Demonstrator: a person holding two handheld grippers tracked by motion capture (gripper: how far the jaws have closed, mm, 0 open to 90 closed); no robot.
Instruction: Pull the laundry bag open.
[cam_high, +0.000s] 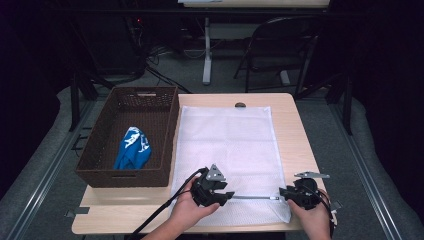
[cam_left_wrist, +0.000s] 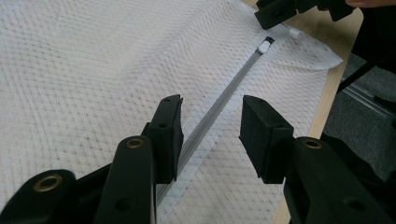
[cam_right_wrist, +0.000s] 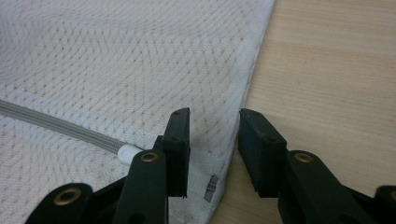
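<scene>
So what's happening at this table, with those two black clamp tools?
A person holds a two-jaw gripper in each hand over a white mesh laundry bag lying flat on the wooden table. The left gripper hovers open astride the bag's grey zipper. The right gripper is open at the bag's edge, close to the white zipper pull; neither grips anything yet. To the left, a brown wicker basket holds a blue cloth.

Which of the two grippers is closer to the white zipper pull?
The right gripper: the zipper pull lies just beside its jaw, while the left gripper sits at the zipper's other end.
</scene>
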